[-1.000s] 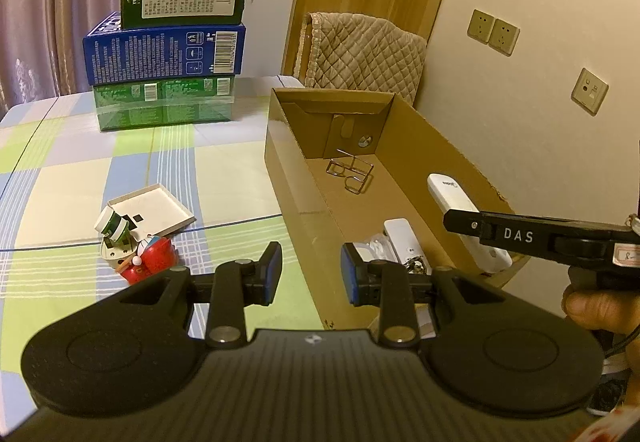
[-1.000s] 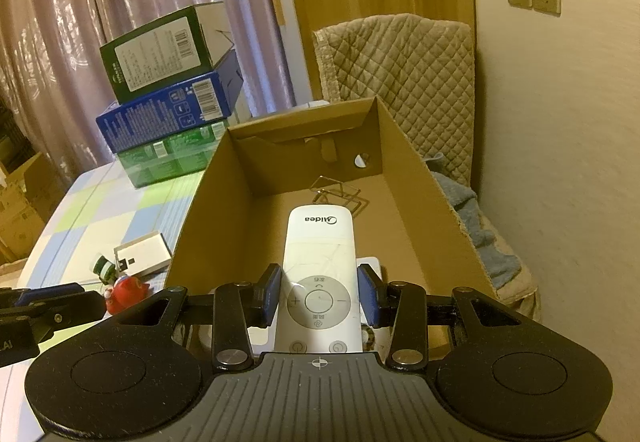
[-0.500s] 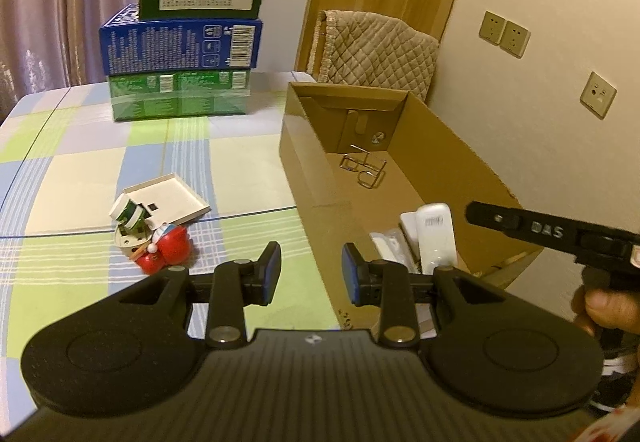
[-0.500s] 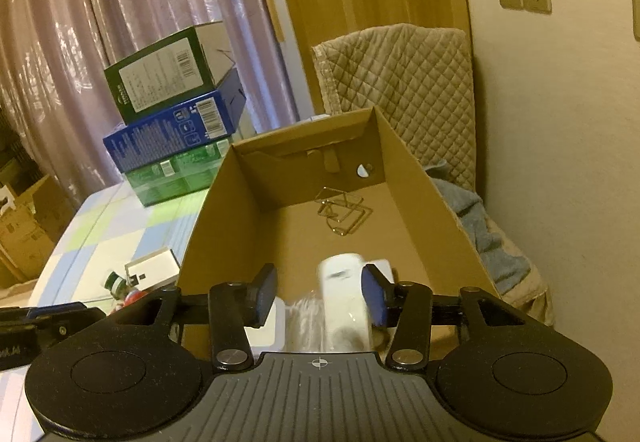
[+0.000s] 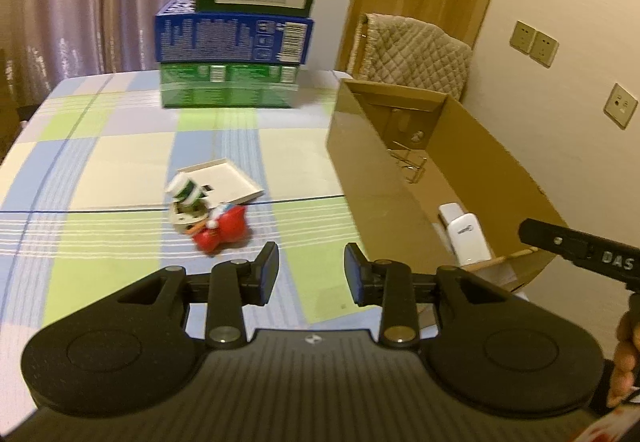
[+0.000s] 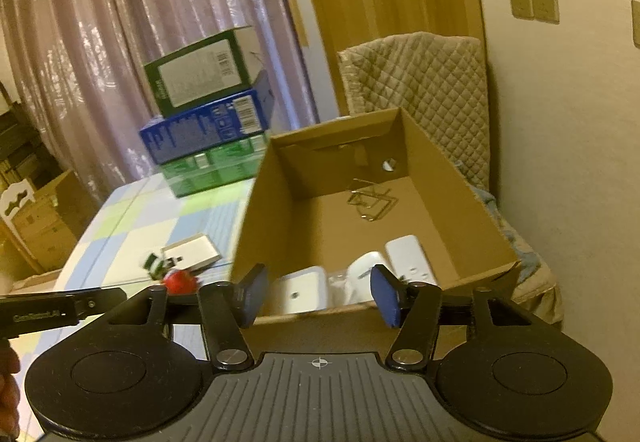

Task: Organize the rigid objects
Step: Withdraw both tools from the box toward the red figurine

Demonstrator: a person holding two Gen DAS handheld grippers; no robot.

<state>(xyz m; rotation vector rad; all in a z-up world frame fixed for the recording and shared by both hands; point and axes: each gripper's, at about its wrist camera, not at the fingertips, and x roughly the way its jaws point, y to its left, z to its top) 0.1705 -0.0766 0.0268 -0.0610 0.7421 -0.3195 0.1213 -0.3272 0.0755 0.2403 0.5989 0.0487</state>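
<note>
Since the earlier frame the white remote (image 6: pixel 410 258), then clamped in the right gripper (image 6: pixel 318 292), has left it and now lies on the floor of the cardboard box (image 6: pixel 452 178), at about 1 o'clock from that gripper. The right gripper's jaws have just been opening; they stand moderately apart with nothing between them, above the box's near wall. Two further white items lie beside the remote against that near wall, and a wire piece (image 6: pixel 370 202) rests toward the far end.

The left gripper (image 5: pixel 312 270) has shifted sideways over the checked table (image 5: pixel 100 162). Its jaws have opened slightly, a narrow gap, empty, touching nothing. At its 11 o'clock lies a red toy (image 5: pixel 220 232), touching a small green-and-white figure (image 5: pixel 188 196) and a flat white tray (image 5: pixel 228 180). The box sits at its 2 o'clock.
</note>
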